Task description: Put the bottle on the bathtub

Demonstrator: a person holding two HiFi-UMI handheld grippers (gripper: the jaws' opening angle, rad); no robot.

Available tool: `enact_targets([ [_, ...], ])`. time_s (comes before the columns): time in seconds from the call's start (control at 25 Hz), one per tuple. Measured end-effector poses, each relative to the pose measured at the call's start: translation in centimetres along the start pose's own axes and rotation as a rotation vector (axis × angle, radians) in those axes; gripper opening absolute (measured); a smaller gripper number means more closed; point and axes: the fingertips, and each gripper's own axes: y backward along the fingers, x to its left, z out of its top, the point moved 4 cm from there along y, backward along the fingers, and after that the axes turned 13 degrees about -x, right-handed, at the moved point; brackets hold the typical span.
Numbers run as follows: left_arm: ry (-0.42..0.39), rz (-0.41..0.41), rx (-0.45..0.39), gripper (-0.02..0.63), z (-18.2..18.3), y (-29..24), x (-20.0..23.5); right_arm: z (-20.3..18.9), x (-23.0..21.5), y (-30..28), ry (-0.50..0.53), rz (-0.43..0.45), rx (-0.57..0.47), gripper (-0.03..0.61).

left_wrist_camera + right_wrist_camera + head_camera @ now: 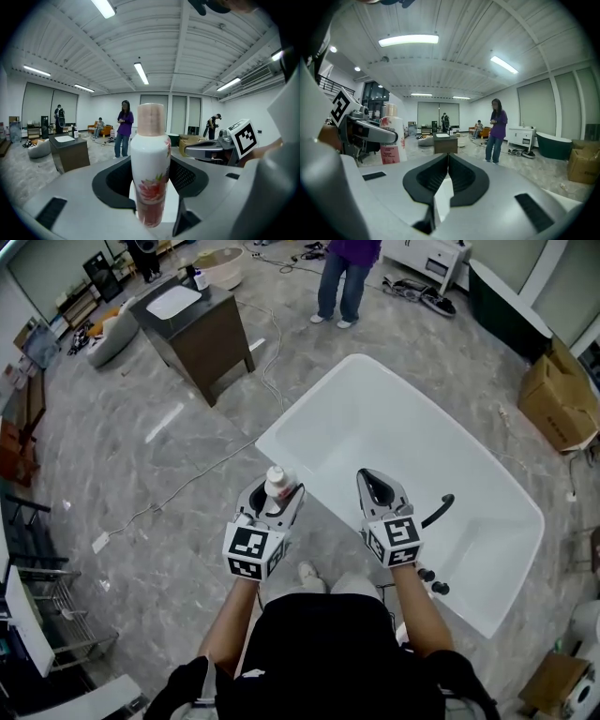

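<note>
- Clamped upright in the left gripper point(275, 495): the bottle point(276, 482), cap up, presumably so as to land on its base.
- Carried in the air by the near left corner of the tub point(375, 418), not yet set down; hard to tell whether over the rim or just short of it.
- Shut on nothing: the right gripper point(373, 480), level with the left above the tub's near edge, probably idle because one grip is enough for so light a thing.
- From the head view only: where the bottle sits against the tub's corner, plus a black spout point(439, 509) on the near rim, likely a spot to steer clear of.
- From the left gripper view only: dark pads point(187, 176) pressing the white body and its red flower print; no tub there.
- From the right gripper view only: jaws met in a closed seam with nothing between, and the bottle's label side off to the left.
</note>
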Motion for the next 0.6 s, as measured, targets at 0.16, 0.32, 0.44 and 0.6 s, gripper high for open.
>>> enact_targets([
  [0.16,0.017,-0.013,0.040,0.235,-2.0,-1.7,0.0,-1.8,-1.5,-0.3,-0.017,-0.012,0.041,0.025],
  [0.32,0.024,-0.005,0.082,0.235,-4.8,-3.7,-0.2,-4.2,-3.4,-0.6,-0.040,-0.012,0.077,0.025],
  [0.44,0.044,-0.004,0.113,0.235,-7.1,-4.9,0.0,-6.2,-4.1,-1.1,-0.058,-0.007,0.113,0.025],
  [0.6,0.069,-0.008,0.148,0.235,-10.2,-6.6,0.0,-9.0,-5.3,-1.8,-0.077,-0.004,0.157,0.025],
])
